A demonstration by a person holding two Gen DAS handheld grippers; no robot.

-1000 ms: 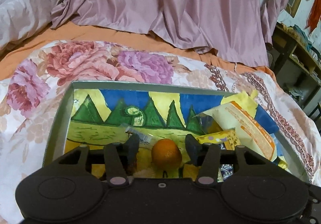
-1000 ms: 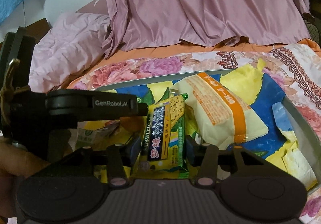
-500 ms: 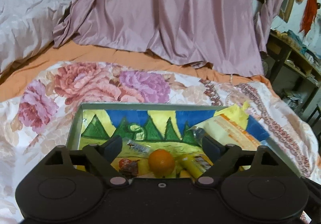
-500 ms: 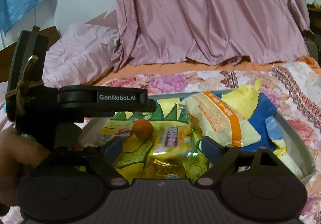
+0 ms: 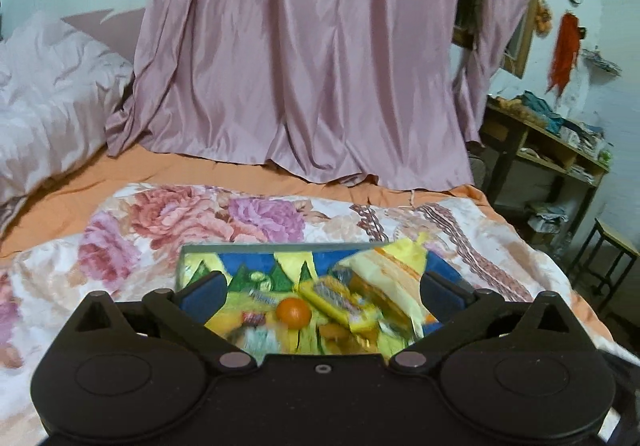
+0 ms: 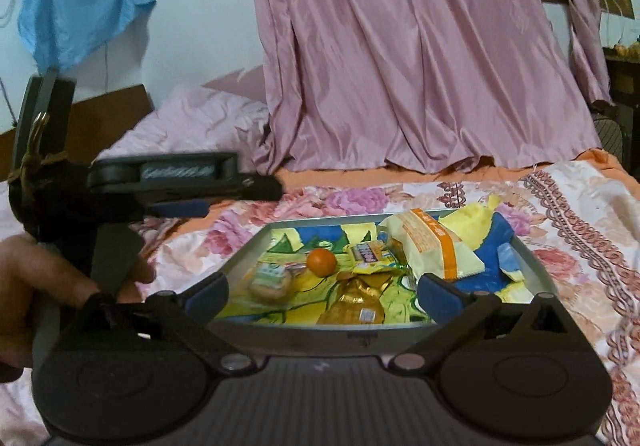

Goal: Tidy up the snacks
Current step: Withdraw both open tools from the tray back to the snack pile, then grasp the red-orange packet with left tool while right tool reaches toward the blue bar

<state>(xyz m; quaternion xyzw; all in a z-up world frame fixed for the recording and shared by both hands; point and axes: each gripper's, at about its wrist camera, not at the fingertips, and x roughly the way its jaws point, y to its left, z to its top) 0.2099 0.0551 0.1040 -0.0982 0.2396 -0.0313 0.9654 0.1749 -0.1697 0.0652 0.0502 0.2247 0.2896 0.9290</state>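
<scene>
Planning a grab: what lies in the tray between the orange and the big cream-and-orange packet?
In the right wrist view, a small yellow snack packet lies between the orange and the big packet.

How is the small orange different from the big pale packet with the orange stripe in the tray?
The orange is round, plain and small; the striped packet is long, flat, printed and far larger. The orange sits mid-tray; the packet leans toward the far right corner. Both lie loose, ungripped.
</scene>
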